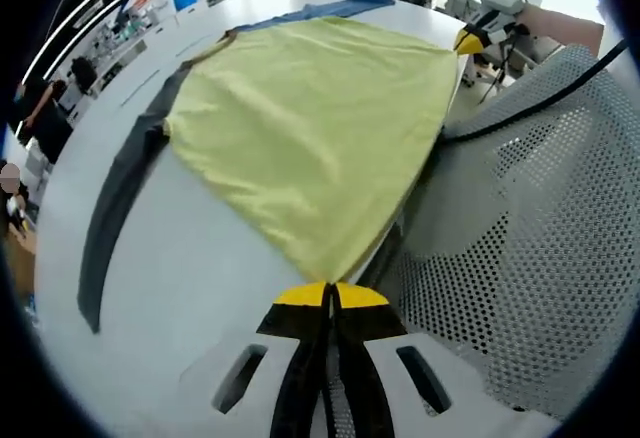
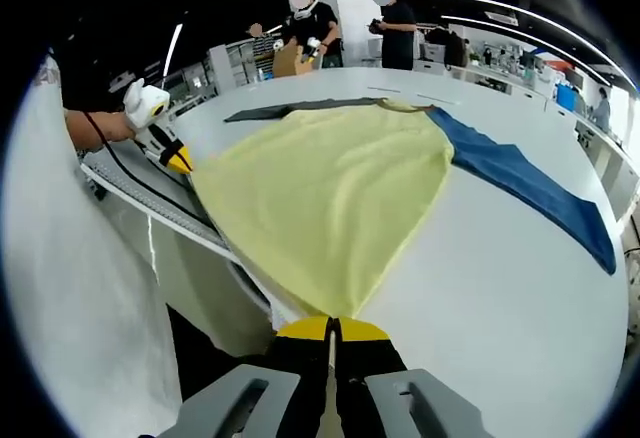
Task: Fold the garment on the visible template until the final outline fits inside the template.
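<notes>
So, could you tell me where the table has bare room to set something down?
Free: the white table between the yellow garment and the blue strip, and near the dark grey strip. Crowded: the garment's near edge, where both grippers clamp corners.

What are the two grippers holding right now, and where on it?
Both hold the yellow garment: left gripper and right gripper each shut on a corner.

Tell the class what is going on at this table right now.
A person holds a gripper in each hand. The left gripper and right gripper are each shut on a corner of a yellow garment, stretched over the white table. A dark grey strip and a blue strip lie beside it. No fold shows yet.
</notes>
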The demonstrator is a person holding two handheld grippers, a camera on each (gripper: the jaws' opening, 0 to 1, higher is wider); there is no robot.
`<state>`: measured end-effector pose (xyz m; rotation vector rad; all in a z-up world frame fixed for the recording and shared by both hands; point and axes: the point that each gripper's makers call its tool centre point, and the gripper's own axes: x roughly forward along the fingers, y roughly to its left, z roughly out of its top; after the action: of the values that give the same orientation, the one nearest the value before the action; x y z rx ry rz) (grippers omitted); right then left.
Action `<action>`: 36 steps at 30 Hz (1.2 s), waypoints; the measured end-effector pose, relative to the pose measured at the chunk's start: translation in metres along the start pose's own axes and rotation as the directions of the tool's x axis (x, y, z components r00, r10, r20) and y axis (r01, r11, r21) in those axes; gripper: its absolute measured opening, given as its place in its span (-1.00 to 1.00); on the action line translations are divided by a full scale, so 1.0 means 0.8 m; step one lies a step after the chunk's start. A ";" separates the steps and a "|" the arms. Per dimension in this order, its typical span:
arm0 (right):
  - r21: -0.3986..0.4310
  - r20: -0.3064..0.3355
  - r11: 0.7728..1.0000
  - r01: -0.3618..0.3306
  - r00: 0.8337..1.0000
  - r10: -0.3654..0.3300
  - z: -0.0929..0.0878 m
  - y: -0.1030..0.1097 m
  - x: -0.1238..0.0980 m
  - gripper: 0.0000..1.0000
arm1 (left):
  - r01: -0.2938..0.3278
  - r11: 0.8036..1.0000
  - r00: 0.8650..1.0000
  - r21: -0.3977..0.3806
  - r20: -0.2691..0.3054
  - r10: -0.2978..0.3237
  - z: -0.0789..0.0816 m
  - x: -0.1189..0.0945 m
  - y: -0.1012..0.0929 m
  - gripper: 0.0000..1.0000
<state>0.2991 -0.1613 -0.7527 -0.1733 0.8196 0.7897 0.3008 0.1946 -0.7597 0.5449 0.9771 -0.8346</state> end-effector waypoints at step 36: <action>0.081 0.157 0.995 0.051 0.986 -0.063 0.066 -0.053 -0.018 -0.58 | -0.010 0.968 0.924 -0.250 0.368 0.105 0.089 -0.033 0.051 -0.29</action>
<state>0.3533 -0.1774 -0.7127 -0.0634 0.6891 0.7077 0.3613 0.1760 -0.7016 0.1865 0.6883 -0.7192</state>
